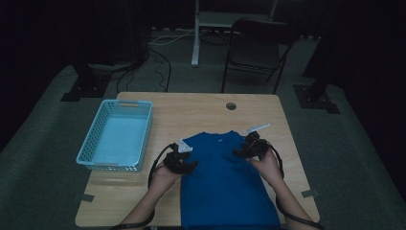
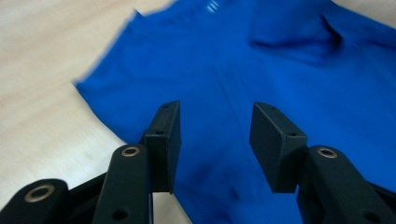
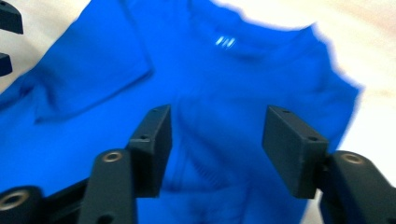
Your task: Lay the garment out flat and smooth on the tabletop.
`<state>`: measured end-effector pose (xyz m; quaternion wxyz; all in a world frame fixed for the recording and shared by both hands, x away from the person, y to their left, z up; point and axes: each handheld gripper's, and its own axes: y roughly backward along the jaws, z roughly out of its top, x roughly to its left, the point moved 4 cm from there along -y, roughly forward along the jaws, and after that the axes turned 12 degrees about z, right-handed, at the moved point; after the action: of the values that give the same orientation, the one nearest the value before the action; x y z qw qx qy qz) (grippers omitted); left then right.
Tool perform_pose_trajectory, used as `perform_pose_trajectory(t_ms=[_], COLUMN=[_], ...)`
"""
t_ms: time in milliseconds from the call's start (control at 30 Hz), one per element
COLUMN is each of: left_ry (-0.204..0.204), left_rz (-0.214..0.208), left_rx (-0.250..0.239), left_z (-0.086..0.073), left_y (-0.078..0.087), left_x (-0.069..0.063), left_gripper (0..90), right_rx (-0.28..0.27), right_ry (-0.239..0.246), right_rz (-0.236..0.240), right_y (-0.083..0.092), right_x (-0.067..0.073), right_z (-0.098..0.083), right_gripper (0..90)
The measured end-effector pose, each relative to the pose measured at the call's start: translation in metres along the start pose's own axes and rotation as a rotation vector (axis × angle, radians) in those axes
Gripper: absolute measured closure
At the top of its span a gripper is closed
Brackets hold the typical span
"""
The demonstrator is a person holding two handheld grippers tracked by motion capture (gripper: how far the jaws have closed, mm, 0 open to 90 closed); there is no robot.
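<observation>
High view | left tool (image 1: 187, 165) wide, empty | right tool (image 1: 242, 152) wide, empty | over blue shirt (image 1: 225, 191)

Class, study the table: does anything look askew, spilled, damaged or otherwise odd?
Nothing is spilled or damaged. The blue shirt lies with its sleeves folded in, its lower end hanging over the near edge of the table. The light-blue basket sits slightly angled and empty.
</observation>
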<state>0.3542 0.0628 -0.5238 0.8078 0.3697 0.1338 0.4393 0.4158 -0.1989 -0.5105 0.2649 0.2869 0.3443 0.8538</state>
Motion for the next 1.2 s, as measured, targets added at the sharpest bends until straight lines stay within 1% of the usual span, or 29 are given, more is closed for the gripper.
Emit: perform_pose_trajectory(t_ms=[67, 100, 133, 167, 233, 267, 333, 367, 400, 433, 467, 500, 567, 600, 633, 667, 700, 767, 800, 867, 900, 1000, 1067, 1133, 1167, 1200], left_ry=[0.0, -0.002, -0.009, -0.012, 0.0, 0.011, 0.028, 0.028, 0.022, 0.019, 0.015, 0.014, 0.01, 0.002, -0.004, -0.012, -0.017, -0.014, -0.014, -0.037, -0.049, -0.062, -0.065, -0.06, -0.06, -0.053], left_rz=[-0.02, -0.022, -0.024, -0.022, -0.024, -0.029, -0.036, -0.038, -0.035, -0.03, -0.028, -0.024, -0.019, -0.015, -0.009, -0.003, -0.002, -0.004, -0.003, 0.006, 0.009, 0.011, 0.01, 0.011, 0.013, 0.015], left_rx=[-0.01, -0.007, -0.004, -0.001, 0.0, -0.003, -0.002, -0.003, -0.001, -0.001, -0.004, -0.004, -0.003, 0.0, 0.005, 0.005, -0.001, -0.012, -0.014, -0.019, -0.018, -0.02, -0.024, -0.031, -0.032, -0.037], left_z=[-0.011, -0.016, -0.02, -0.024, -0.03, -0.032, -0.035, -0.036, -0.036, -0.036, -0.036, -0.036, -0.037, -0.037, -0.038, -0.04, -0.041, -0.042, -0.042, -0.043, -0.043, -0.043, -0.043, -0.044, -0.044, -0.045], left_y=[0.004, 0.004, 0.004, 0.003, 0.001, -0.001, -0.004, -0.005, -0.006, -0.007, -0.008, -0.009, -0.01, -0.011, -0.012, -0.013, -0.014, -0.015, -0.015, -0.015, -0.014, -0.014, -0.015, -0.015, -0.015, -0.015], left_x=[-0.005, -0.008, -0.01, -0.011, -0.013, -0.014, -0.015, -0.016, -0.016, -0.017, -0.017, -0.017, -0.017, -0.017, -0.017, -0.017, -0.017, -0.016, -0.016, -0.017, -0.017, -0.017, -0.017, -0.018, -0.018, -0.018], left_gripper=[53.7, 53.7, 53.7, 53.7, 53.7, 53.7, 53.7, 53.7, 53.7, 53.7, 53.7, 53.7, 53.6, 53.6, 53.6, 53.6, 53.6, 53.3, 53.3, 53.3, 53.3, 53.2, 53.1, 53.1, 53.1, 53.1], right_rx=[0.031, 0.047, 0.064, 0.08, 0.089, 0.091, 0.105, 0.11, 0.116, 0.127, 0.14, 0.154, 0.177, 0.172, 0.17, 0.172, 0.176, 0.18, 0.17, 0.133, 0.106, 0.022, -0.032, -0.096, -0.116, -0.128], right_ry=[0.018, 0.032, 0.043, 0.049, 0.062, 0.081, 0.124, 0.138, 0.145, 0.168, 0.181, 0.188, 0.195, 0.196, 0.195, 0.199, 0.198, 0.182, 0.172, 0.148, 0.13, 0.065, 0.025, -0.019, -0.043, -0.059], right_rz=[0.022, 0.022, 0.012, 0.005, 0.017, 0.015, -0.007, -0.014, -0.016, -0.023, -0.045, -0.064, -0.079, -0.075, -0.066, -0.068, -0.068, -0.062, -0.07, -0.091, -0.095, -0.129, -0.154, -0.156, -0.17, -0.173], right_y=[-0.006, -0.01, -0.014, -0.019, -0.027, -0.031, -0.039, -0.041, -0.044, -0.047, -0.049, -0.051, -0.053, -0.053, -0.053, -0.052, -0.052, -0.049, -0.047, -0.037, -0.029, -0.003, 0.016, 0.036, 0.045, 0.052], right_x=[0.004, 0.005, 0.005, 0.006, 0.008, 0.01, 0.015, 0.017, 0.02, 0.022, 0.022, 0.022, 0.021, 0.02, 0.02, 0.02, 0.019, 0.016, 0.013, 0.007, 0.003, -0.011, -0.022, -0.034, -0.041, -0.046], right_z=[-0.01, -0.014, -0.017, -0.018, -0.02, -0.019, -0.018, -0.017, -0.017, -0.016, -0.016, -0.016, -0.017, -0.017, -0.017, -0.017, -0.017, -0.015, -0.014, -0.01, -0.008, -0.004, -0.005, -0.006, -0.008, -0.01], right_gripper=[37.5, 34.9, 32.2, 31.7, 31.6, 32.3, 34.7, 36.6, 41.0, 44.7, 48.1, 53.1, 60.0, 65.6, 68.5, 76.0, 80.1, 86.4, 86.9, 87.1, 87.2, 87.2, 87.2, 87.2, 87.2, 87.2])
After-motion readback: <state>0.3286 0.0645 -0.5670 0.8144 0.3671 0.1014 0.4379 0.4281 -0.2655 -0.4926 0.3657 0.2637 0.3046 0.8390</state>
